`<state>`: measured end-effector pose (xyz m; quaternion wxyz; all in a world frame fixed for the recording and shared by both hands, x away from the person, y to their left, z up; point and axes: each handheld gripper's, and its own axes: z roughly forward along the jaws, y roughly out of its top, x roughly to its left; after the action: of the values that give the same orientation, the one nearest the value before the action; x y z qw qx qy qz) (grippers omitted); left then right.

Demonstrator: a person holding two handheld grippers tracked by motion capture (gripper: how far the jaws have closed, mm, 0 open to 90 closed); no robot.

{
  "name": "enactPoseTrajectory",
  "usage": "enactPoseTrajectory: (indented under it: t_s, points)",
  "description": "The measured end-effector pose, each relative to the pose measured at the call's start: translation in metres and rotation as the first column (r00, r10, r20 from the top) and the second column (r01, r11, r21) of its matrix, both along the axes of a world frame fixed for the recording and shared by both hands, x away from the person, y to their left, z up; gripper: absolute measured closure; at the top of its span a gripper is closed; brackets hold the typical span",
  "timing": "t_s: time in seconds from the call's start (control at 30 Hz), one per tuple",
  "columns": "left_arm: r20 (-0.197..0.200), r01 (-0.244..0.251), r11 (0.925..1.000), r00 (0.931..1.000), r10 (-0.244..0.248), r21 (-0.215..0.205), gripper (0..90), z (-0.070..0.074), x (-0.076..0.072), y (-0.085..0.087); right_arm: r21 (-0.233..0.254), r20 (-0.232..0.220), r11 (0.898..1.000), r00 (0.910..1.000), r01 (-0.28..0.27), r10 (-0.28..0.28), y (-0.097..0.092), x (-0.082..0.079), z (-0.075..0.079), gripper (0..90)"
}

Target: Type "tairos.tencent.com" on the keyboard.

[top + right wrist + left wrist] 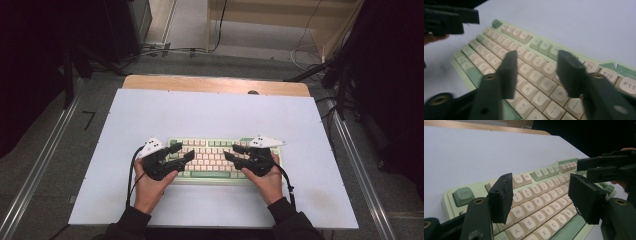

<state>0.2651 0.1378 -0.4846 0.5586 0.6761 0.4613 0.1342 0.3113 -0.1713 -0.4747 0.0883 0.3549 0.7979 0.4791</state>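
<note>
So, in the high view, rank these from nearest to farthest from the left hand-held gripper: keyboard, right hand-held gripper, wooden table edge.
1. Keyboard: directly under the left hand-held gripper.
2. Right hand-held gripper: over the keyboard's right half.
3. Wooden table edge: along the far side, past the white sheet.

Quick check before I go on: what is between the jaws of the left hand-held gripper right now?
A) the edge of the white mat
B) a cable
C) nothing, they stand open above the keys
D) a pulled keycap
C: in the left gripper view the left hand-held gripper stands open with only the keyboard showing through the gap.
</note>
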Motion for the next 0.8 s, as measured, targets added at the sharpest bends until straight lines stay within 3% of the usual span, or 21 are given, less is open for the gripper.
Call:
enactPoseTrajectory:
  t_s: [0.17, 0.43, 0.5, 0.6, 0.67, 0.8]
  points:
    - [0.003, -0.007, 1.0, 1.0, 0.007, -0.005, 36.8, 0.0, 0.0, 0.001, 0.036, 0.008, 0.999, 1.0, 0.005, -0.005, -0.006, -0.006, 0.008, 32.3]
    - [0.006, -0.012, 0.9999, 0.9999, 0.012, -0.003, 35.6, 0.0, 0.0, 0.002, 0.032, 0.011, 0.999, 0.9992, -0.038, 0.037, -0.006, -0.015, 0.012, 34.5]
    - [0.004, -0.011, 0.9999, 0.9999, 0.011, -0.001, 35.6, 0.0, 0.001, 0.002, 0.02, 0.013, 0.998, 0.9986, -0.052, 0.052, -0.005, -0.018, 0.011, 46.9]
    - [0.003, -0.012, 0.9999, 0.9999, 0.012, 0.002, 35.6, 0.0, 0.001, 0.002, -0.008, 0.005, 0.996, 0.9964, -0.084, 0.084, -0.001, -0.021, 0.009, 75.0]
    - [0.002, -0.016, 0.9999, 0.9999, 0.016, -0.003, 35.7, 0.0, 0.0, 0.002, -0.014, -0.005, 0.994, 0.9945, -0.104, 0.104, 0.003, -0.022, 0.007, 87.7]
    - [-0.001, -0.018, 0.9998, 0.9998, 0.018, -0.003, 35.8, -0.001, 0.001, 0.003, -0.053, -0.02, 0.989, 0.9908, -0.135, 0.134, 0.014, -0.024, 0.001, 88.1]
